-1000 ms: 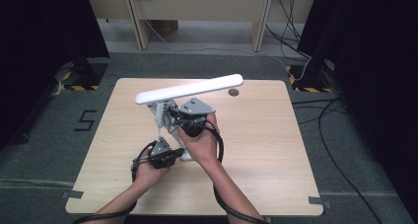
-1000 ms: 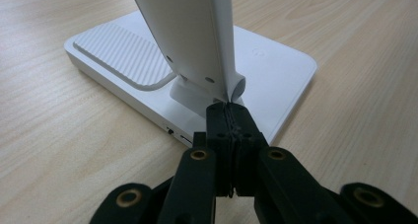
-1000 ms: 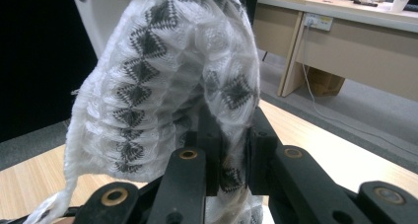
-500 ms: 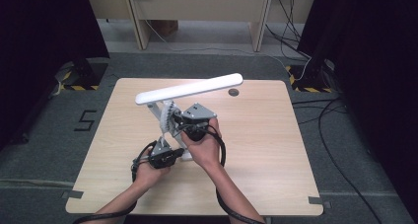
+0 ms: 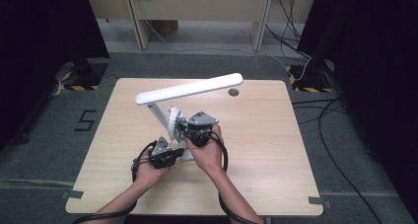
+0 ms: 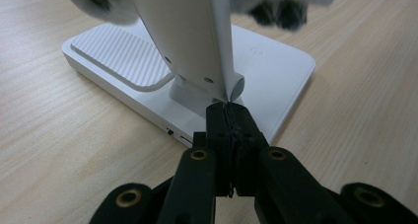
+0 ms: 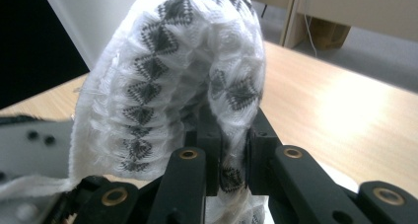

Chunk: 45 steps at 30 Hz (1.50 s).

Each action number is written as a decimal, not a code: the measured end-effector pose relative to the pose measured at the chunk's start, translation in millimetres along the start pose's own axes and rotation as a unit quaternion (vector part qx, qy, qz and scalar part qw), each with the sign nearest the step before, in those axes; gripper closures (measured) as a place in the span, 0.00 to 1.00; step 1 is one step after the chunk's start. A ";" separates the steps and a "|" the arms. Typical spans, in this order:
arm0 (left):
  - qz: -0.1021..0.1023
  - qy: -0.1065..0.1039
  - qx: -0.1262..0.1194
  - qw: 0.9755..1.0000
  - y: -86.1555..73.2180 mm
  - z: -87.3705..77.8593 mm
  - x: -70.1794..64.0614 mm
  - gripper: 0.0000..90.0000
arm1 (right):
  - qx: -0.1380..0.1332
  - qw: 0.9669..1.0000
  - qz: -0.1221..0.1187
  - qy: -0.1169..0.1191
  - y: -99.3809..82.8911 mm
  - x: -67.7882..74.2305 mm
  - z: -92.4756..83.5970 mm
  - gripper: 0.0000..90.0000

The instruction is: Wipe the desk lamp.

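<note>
Wood-grain table (image 5: 276,150) under dark curtains, and a white desk lamp (image 5: 190,89) stands at its middle. The left gripper (image 6: 229,116), jaws pressed together on nothing, rests against the foot of the lamp's stem, while the right gripper (image 7: 231,150) pinches a patterned white cloth (image 7: 172,81) against the stem (image 5: 158,116). I'd say the wiping is midway: the cloth sits low on the stem, with base (image 6: 276,71) and head seemingly left.

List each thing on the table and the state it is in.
Desk lamp: upright on the table, arm tilted, head not visibly lit.
Lamp base: flat on the table.
White patterned cloth: bunched, pinched in the right gripper, against the lamp arm.
Left gripper: jaws shut, tips at the foot of the lamp arm.
</note>
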<state>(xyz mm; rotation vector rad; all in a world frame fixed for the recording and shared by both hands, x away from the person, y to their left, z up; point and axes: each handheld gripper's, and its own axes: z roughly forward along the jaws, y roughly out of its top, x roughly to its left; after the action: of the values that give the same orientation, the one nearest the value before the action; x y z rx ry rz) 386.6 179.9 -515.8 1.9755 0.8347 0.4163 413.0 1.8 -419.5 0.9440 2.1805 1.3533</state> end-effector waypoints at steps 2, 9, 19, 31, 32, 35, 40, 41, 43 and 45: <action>-0.003 -0.001 -0.002 1.000 0.0 0.2 -0.3 0.97 | 0.008 1.000 0.002 0.001 -4.5 -0.7 1.7 0.90; -0.004 0.001 -0.003 1.000 -0.1 0.5 -0.8 0.97 | 0.026 1.000 0.011 -0.003 -20.5 -4.5 8.2 0.90; -0.004 0.001 -0.002 1.000 0.0 0.5 -0.8 0.97 | 0.055 0.998 0.025 -0.013 -39.6 -11.3 12.4 0.90; -0.002 0.004 -0.003 1.000 0.5 1.6 -2.6 0.94 | 0.061 0.996 0.051 -0.025 -48.7 -24.2 8.0 0.90; -0.001 0.004 -0.003 1.000 0.5 1.6 -2.6 0.94 | 0.058 0.997 0.050 -0.027 -46.9 -26.3 7.2 0.90; 0.002 0.005 -0.003 1.000 0.4 1.5 -2.8 0.94 | 0.045 0.997 0.052 -0.036 -37.3 -32.3 4.6 0.90; 0.000 0.004 -0.004 1.000 0.2 1.5 -2.8 0.94 | 0.029 0.997 0.050 -0.047 -19.2 -42.7 9.3 0.90; 0.001 0.005 -0.004 1.000 0.3 1.5 -2.8 0.94 | 0.029 0.997 0.049 -0.048 -16.3 -44.5 11.5 0.90; 0.001 0.004 -0.004 1.000 0.2 1.5 -2.7 0.94 | 0.029 0.997 0.054 -0.044 -11.6 -46.7 16.8 0.90; 0.000 0.003 -0.004 1.000 0.1 1.6 -2.7 0.94 | 0.031 0.997 0.060 -0.037 -8.8 -46.7 23.0 0.90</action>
<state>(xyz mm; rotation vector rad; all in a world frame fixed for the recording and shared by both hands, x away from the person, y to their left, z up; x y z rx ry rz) 385.6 177.0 -516.4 1.9671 0.8362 0.4255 457.0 -20.4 -438.3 1.1450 2.1512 1.2893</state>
